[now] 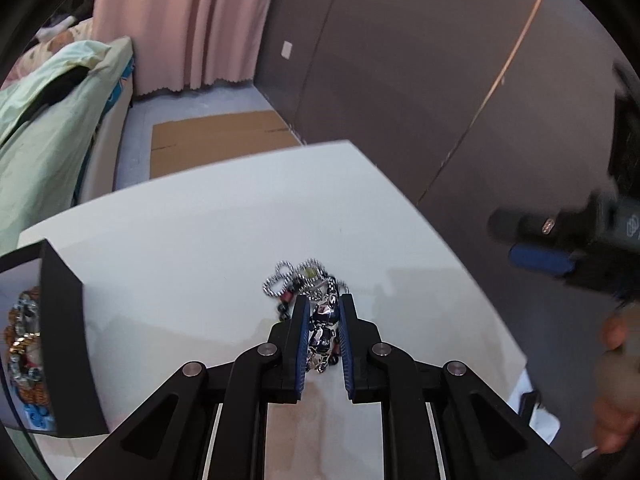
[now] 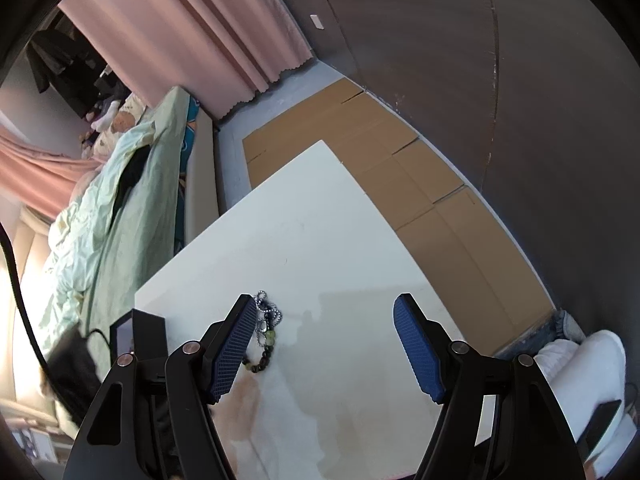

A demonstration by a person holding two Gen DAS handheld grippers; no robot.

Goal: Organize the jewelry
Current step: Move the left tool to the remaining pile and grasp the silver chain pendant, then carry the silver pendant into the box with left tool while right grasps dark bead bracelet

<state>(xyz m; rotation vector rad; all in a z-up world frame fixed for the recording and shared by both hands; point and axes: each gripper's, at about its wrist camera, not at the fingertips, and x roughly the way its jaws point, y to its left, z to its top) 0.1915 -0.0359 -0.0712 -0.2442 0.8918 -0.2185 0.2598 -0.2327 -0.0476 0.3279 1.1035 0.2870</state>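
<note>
A tangle of jewelry (image 1: pixel 298 282) lies on the white table (image 1: pixel 192 240): a silver chain and dark and green beads. My left gripper (image 1: pixel 324 305) is shut on a chunky silver bracelet (image 1: pixel 323 334) at the near side of that pile. A black jewelry box (image 1: pixel 64 344) at the left edge holds several bracelets (image 1: pixel 24 344). My right gripper (image 2: pixel 325 307) is open and empty above the table; the chain and green beads (image 2: pixel 267 332) lie just beside its left finger. The right gripper also shows in the left wrist view (image 1: pixel 540 258), off the table's right side.
The black box shows in the right wrist view (image 2: pixel 140 334) at the table's left corner. Flattened cardboard (image 2: pixel 400 168) covers the floor beyond the table. A bed with green bedding (image 2: pixel 120 208) stands to the left, pink curtains (image 1: pixel 180 20) behind. A brown wall is on the right.
</note>
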